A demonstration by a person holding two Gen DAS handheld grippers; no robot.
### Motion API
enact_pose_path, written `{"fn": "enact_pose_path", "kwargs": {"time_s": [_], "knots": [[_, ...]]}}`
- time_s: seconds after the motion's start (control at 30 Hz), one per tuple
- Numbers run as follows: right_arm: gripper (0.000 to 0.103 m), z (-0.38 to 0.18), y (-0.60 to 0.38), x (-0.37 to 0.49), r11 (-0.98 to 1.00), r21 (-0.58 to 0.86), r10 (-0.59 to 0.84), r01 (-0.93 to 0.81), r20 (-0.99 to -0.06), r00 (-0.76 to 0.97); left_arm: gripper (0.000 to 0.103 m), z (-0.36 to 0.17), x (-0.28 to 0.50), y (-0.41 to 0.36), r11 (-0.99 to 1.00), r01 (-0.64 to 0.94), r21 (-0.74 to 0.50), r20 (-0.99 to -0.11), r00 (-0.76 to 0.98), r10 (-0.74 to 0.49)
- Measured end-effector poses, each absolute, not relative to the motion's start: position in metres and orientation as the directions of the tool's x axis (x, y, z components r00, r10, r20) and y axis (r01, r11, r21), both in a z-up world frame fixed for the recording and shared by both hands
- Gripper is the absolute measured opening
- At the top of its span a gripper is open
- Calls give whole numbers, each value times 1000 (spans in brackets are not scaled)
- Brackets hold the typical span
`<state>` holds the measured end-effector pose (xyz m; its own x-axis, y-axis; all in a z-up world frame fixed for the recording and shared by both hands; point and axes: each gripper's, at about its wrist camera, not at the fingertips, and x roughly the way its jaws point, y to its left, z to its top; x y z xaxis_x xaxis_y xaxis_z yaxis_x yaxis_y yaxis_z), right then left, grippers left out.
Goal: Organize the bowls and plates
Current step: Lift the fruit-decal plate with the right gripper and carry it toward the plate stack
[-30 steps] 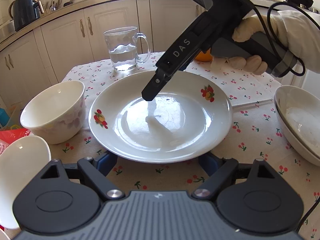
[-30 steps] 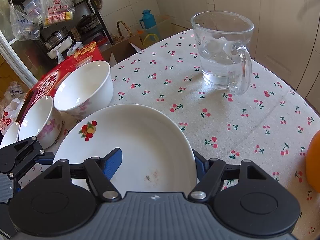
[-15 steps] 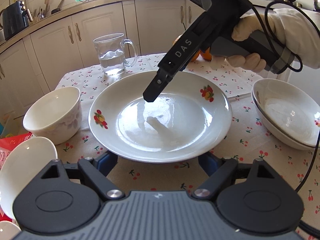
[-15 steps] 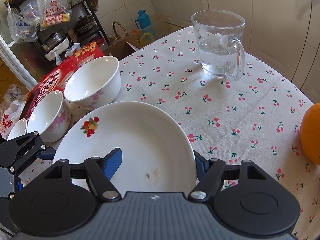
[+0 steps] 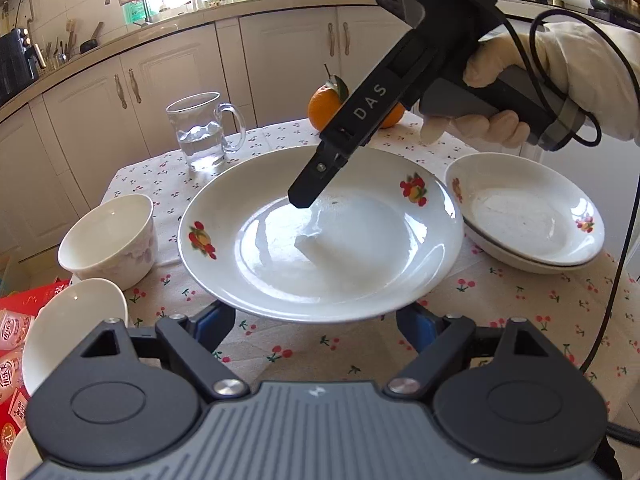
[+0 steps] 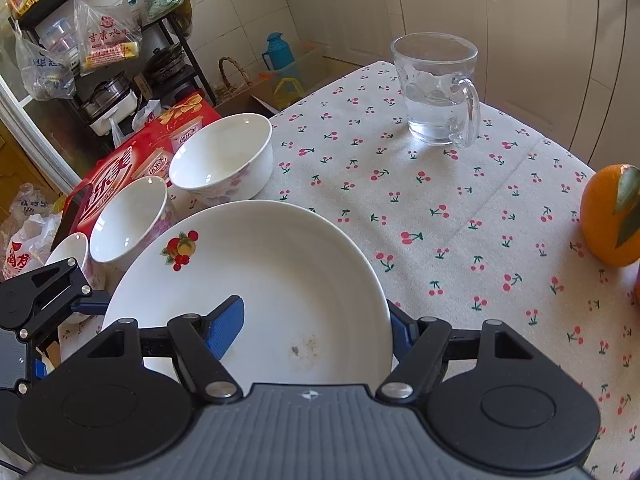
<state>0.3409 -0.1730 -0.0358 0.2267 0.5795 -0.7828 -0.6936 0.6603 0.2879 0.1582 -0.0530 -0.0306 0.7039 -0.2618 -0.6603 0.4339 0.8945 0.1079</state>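
Plate carried between both tools, stack waiting to the right

The plate [image 5: 320, 236] hangs above the table [image 5: 520, 312], its near rim in the left tool [image 5: 316, 320], its far rim pinched by the right tool [image 6: 316, 320]; the plate stack [image 5: 524, 216] lies right, bowls [image 5: 108, 236] left. The left tool's fingertips hide under the rim, so its hold is unclear

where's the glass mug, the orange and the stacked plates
glass mug [image 6: 436, 92], right wrist view, on its body
orange [image 6: 610, 216], right wrist view, on its peel
stacked plates [image 5: 528, 216], left wrist view, inside the top plate
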Motion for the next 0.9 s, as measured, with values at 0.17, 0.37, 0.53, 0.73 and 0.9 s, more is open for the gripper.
{"fn": "enact_pose_path", "kwargs": {"time_s": [0.17,0.37,0.53,0.73,0.9], "knots": [[78,-26,-191,320,688,282,574,-669,-776,263,87,-22,146,-62,874,473,113,-647,702,-296],[78,-14,-221,292,730,272,560,-627,-764,321,87,-16,136,-79,836,537,113,-640,683,-352],[78,-9,-250,270,769,269,540,-580,-759,363,87,-16,131,-97,793,599,106,-644,650,-405],[78,-14,-285,246,816,267,505,-513,-761,407,87,-20,126,-119,740,665,99,-657,603,-453],[78,-20,-309,232,841,277,487,-465,-761,428,87,-24,127,-134,705,703,93,-668,569,-480]]}}
